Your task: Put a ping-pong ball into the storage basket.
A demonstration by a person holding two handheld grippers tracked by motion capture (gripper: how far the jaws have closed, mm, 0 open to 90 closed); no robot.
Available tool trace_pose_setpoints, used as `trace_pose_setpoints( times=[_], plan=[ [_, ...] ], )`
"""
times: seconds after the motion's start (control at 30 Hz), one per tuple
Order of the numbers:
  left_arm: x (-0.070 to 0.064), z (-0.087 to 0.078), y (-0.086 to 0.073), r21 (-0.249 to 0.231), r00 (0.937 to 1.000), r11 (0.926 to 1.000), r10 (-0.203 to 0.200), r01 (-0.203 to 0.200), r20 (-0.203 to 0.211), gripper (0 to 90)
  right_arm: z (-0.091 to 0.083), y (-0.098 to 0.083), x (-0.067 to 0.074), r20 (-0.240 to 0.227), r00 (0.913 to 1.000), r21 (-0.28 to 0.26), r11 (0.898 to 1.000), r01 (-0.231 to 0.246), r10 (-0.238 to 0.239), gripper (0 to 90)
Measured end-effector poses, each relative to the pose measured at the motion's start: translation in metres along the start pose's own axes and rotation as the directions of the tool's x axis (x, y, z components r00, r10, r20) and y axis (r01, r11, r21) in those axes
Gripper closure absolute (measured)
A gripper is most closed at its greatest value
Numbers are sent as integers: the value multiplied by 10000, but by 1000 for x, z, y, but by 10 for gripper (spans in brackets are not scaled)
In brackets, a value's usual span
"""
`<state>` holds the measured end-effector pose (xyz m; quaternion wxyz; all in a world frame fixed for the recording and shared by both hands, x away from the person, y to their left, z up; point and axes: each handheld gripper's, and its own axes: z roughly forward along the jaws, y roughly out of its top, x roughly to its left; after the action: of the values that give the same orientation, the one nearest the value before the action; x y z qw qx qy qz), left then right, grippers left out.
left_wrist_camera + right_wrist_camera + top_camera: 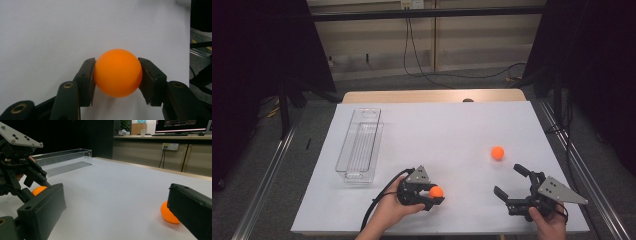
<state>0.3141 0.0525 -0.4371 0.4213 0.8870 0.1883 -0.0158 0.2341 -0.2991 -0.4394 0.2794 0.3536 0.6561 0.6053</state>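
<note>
An orange ball (436, 191) (118, 72) is clamped between both pads of my left gripper (435, 193) (117, 75), low over the white sheet near the front edge. The same ball (38, 190) peeks out behind my right gripper's near finger. A second orange ball (497, 152) (168, 213) lies loose on the sheet to the right of centre, partly hidden behind one finger in the right gripper view. My right gripper (508, 181) (115, 215) rests at the front right, jaws wide apart and empty, pointing left across the sheet.
A clear plastic tray (360, 145) (62, 157) lies lengthwise on the left part of the white sheet (437, 135). The wooden table edge (432, 96) runs along the back. Dark curtains and cables stand beyond the table.
</note>
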Motion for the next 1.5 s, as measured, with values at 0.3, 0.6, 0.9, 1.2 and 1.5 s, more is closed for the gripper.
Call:
trace_pose_setpoints(
  times=[0.3,0.6,0.9,1.2,1.5],
  plan=[
    [2,-5,6,-91,9999,9999,-116,115,-94,508,0,0,0,12,10000,-1,10000,-4,4,10],
    [5,-10,12,-241,9996,9994,-268,264,-133,508,0,0,0,-7,10000,1,10000,2,-2,10],
    [9,-17,17,-276,9991,9990,-362,356,-239,508,0,0,0,2,10000,10,10000,-10,10,10],
    [12,-20,21,-310,9986,9984,-473,465,-250,509,0,0,0,-5,10000,24,10000,-14,14,10],
    [15,-26,25,-376,9979,9977,-573,562,-286,509,0,0,0,-12,10000,18,10000,-14,14,10]
  ],
)
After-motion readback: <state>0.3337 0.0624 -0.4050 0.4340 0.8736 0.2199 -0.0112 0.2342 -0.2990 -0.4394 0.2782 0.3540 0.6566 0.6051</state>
